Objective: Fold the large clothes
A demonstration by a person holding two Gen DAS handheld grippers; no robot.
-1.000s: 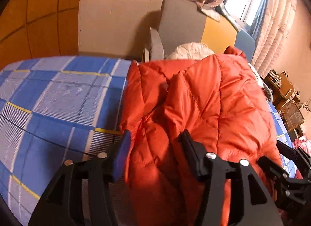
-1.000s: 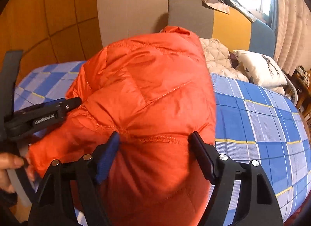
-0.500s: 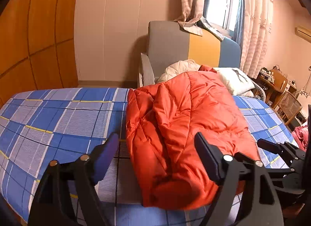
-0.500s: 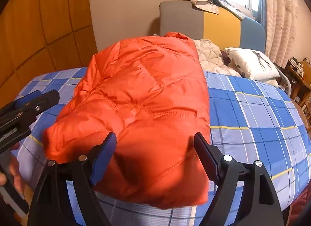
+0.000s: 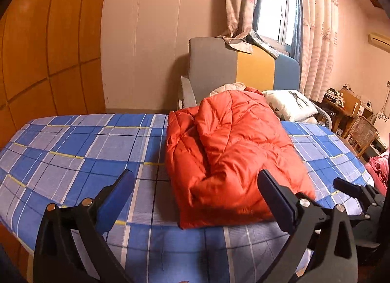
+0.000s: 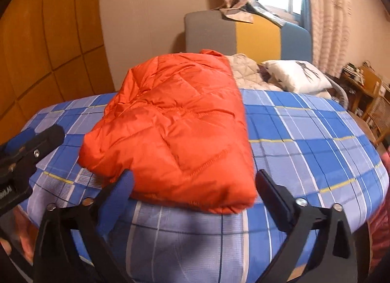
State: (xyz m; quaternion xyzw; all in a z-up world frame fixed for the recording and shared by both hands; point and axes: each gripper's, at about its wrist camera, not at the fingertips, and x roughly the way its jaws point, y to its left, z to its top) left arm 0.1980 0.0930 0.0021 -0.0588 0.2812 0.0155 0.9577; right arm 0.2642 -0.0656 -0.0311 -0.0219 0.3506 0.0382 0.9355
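A bed covered by a blue plaid sheet (image 5: 73, 146) is being shown, with a striped headboard (image 5: 243, 66) behind it. An orange puffer jacket (image 5: 234, 158), folded into a thick bundle, is being supported by the sheet near the front edge. The left gripper (image 5: 197, 193) and right gripper (image 6: 195, 190) are being opened just before it, fingers spread wide, nothing being pinched.

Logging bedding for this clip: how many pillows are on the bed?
1. A white pillow lies at the headboard, just beyond the folded orange jacket; more may hide behind the jacket.
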